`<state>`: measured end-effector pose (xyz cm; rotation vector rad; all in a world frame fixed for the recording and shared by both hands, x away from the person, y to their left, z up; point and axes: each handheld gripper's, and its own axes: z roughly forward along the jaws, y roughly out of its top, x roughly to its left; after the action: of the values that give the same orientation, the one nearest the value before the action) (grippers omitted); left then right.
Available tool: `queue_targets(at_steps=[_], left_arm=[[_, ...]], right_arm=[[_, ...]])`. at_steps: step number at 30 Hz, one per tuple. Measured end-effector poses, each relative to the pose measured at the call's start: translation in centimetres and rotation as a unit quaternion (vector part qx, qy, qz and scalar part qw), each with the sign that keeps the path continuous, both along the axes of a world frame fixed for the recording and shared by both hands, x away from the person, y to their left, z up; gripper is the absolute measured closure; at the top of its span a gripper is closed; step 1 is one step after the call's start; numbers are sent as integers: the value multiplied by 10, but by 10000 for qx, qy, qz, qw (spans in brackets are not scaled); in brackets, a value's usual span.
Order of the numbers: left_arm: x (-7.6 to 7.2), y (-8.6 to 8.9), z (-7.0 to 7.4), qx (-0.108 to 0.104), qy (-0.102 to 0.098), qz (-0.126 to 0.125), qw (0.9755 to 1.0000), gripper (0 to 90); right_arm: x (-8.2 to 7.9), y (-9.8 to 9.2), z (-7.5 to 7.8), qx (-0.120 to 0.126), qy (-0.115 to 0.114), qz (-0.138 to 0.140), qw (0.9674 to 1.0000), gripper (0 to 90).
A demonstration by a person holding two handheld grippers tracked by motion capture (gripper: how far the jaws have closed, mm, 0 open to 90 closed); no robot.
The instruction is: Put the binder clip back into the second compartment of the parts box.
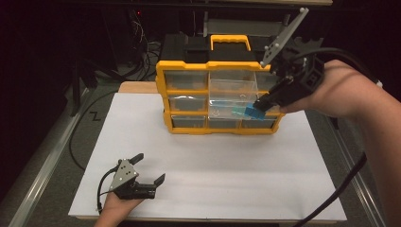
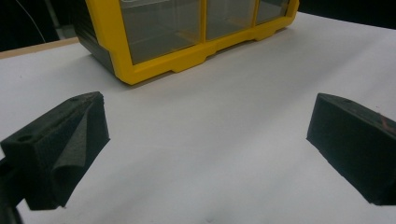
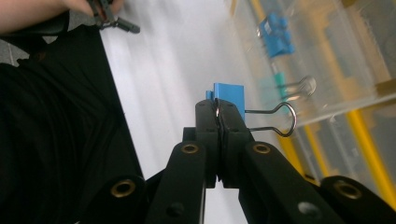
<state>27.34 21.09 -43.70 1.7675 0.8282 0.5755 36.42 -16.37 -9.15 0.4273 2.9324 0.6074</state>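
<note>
A yellow organizer [image 1: 189,66] with clear drawers stands at the back of the white table top [image 1: 213,165]. One clear drawer [image 1: 234,94] in its middle column is pulled out. My right gripper [image 1: 261,103] hovers at that drawer's front right corner, shut on a blue binder clip [image 1: 255,112]. In the right gripper view the jaws [image 3: 218,109] pinch the blue binder clip [image 3: 229,94], whose wire handles stick out to the right; another blue clip [image 3: 276,29] lies inside the drawer. My left gripper [image 1: 150,167] rests near the front left, open and holding nothing, its jaws [image 2: 208,112] spread wide.
The organizer [image 2: 187,51] has a black top with a yellow handle [image 1: 230,42]. Cables hang behind the table on the left. A metal rail [image 1: 42,170] runs along the left side. White surface spreads between the left gripper and the organizer.
</note>
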Motion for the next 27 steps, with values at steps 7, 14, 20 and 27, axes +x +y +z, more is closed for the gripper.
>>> queue_targets(at_steps=[7,14,20,27], left_arm=[[0,2,0,47,5,-42,10000,2],[2,2,-1,35,23,-53,10000,2],[1,2,-1,28,13,-48,10000,2],[2,2,-1,91,25,-35,9999,2]], right_arm=[[27,19,20,27,-266,-79,9996,900],[54,34,12,-130,-310,-109,9994,900],[61,39,-1,-118,-142,-122,9998,691],[47,15,4,-128,-193,-604,9979,366]])
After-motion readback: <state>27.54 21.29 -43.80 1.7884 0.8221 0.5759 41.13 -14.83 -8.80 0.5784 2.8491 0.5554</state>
